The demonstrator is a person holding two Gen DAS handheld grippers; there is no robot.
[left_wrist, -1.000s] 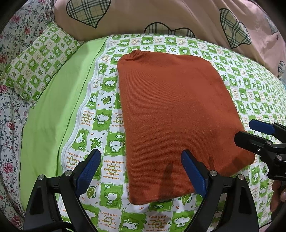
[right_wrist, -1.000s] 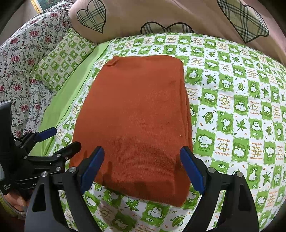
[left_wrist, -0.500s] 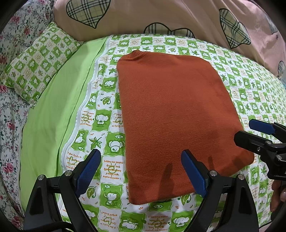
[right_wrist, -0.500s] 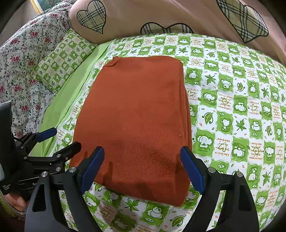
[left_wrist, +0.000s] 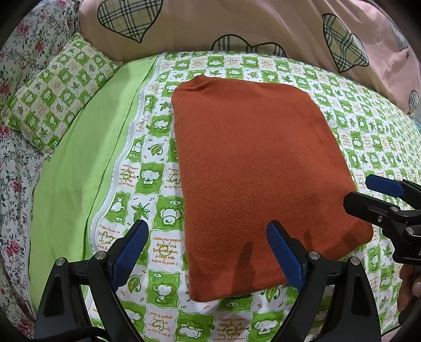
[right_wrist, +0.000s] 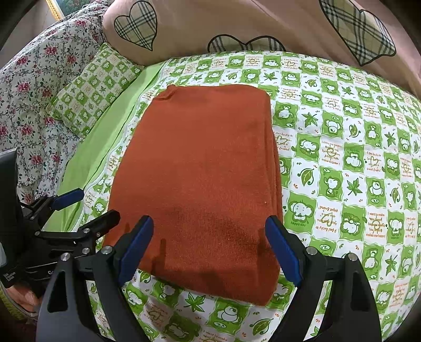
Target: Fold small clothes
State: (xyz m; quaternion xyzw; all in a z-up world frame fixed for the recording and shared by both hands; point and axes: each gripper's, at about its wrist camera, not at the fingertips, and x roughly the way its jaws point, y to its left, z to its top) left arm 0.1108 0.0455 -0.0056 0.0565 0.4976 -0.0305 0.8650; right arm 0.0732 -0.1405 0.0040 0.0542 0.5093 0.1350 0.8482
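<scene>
Left claw (left_wrist: 205, 252) spread wide, holding nothing, poised over the near left corner of the sweater (left_wrist: 252, 171). Right claw (right_wrist: 208, 247) likewise wide apart and empty, straddling the near edge toward the right corner. Each claw visible at the margin of the other's view, close beside its partner.

Rust-orange knit, already folded into a tidy rectangle, lying flat on the green-and-white bed sheet (right_wrist: 342, 163), ribbed collar at the far left corner (stacked layers showing along the right side in the right wrist view). Beyond it, a pink quilt (left_wrist: 263, 23) with plaid hearts at the far side; a matching green pillow (left_wrist: 52, 92) to the far left, well apart.

Likely soft, light and limp, with some grip in the knit; not fragile, but apt to sag and slide layer over layer if lifted by one ply. Best taken at the two near corners, pinching through the whole stack, then carried toward the far edge for a further fold.
</scene>
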